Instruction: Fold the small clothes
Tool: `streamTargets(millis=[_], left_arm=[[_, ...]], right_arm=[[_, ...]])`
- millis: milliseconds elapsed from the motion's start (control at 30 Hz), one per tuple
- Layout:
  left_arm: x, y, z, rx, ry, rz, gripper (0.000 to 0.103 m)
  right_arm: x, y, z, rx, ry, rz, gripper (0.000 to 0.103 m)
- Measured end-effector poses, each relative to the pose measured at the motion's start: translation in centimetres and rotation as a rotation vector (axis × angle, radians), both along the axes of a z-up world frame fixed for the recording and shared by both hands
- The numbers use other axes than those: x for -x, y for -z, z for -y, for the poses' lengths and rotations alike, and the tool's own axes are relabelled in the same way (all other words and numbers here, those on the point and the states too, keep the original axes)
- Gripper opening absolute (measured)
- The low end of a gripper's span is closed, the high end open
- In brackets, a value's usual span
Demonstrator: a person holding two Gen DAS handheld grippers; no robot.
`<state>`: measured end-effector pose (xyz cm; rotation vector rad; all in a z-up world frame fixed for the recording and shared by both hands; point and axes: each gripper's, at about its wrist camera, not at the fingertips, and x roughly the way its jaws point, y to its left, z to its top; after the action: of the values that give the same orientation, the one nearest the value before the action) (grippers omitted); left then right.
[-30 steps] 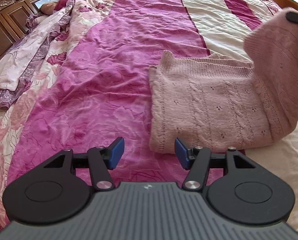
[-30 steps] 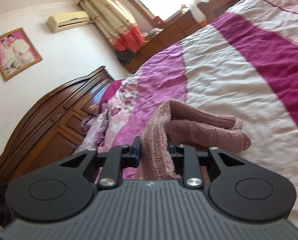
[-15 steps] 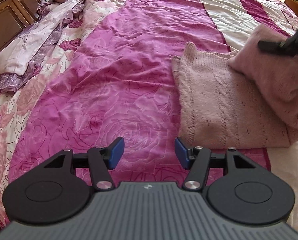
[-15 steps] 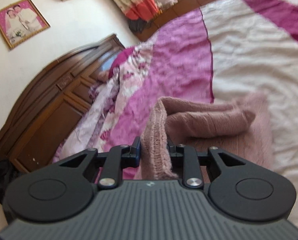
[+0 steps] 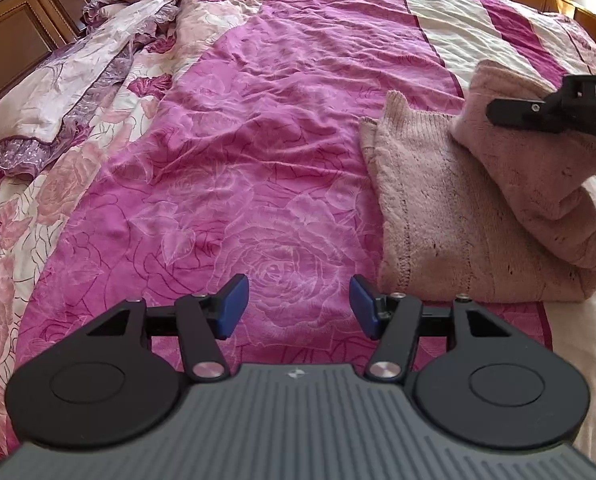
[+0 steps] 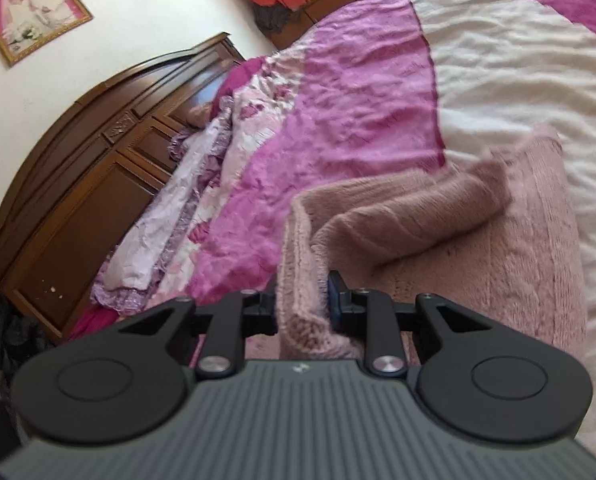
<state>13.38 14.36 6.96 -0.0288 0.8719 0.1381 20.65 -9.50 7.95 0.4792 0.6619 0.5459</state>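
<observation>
At nine o'clock in the left wrist view a carved wooden headboard (image 5: pixel 14 28) met crumpled, frilled floral bedding (image 5: pixel 70 92), thin and papery in its creases. Toward the centre ran the broad magenta bedspread (image 5: pixel 234 168), a soft sheeny fabric stamped with large roses and lightly wrinkled. At six o'clock the left gripper (image 5: pixel 299 306) hovered over that bare fabric with its blue-padded jaws apart and nothing between them. At three o'clock lay the pink knitted sweater (image 5: pixel 449 216), a fuzzy wool piece with ribbed edges and rows of small eyelets, its lower layer flat across the line where magenta met cream. The right gripper (image 5: pixel 537 114) came in from the three o'clock edge, clamped on a bunched upper fold of the sweater held above the flat layer; its own camera showed the thick hem pinched between the jaws, with a rolled tube of knit lying at one o'clock ahead of them. The risk from here seemed to be a crooked fold: the knit looked loose and stretchy, so it could sag or roll as it came down, and nothing pinned the flat layer, so it might drag across the slippery spread. The fuzzy yarn might also cling to a pad on release.
</observation>
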Motion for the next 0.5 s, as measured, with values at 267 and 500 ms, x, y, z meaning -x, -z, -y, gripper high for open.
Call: streamTargets(millis=[267, 500], left_arm=[[0.8, 0.1, -1.7, 0.005, -0.034, -0.001, 0.064], [1.4, -0.5, -3.0, -0.001, -0.061, 0.009, 0.064]], right_arm=[[0.2, 1.7, -5.4, 0.206, -0.073, -0.029, 0.030], [2.9, 0.1, -6.2, 0.215, -0.093, 0.042, 0.042]])
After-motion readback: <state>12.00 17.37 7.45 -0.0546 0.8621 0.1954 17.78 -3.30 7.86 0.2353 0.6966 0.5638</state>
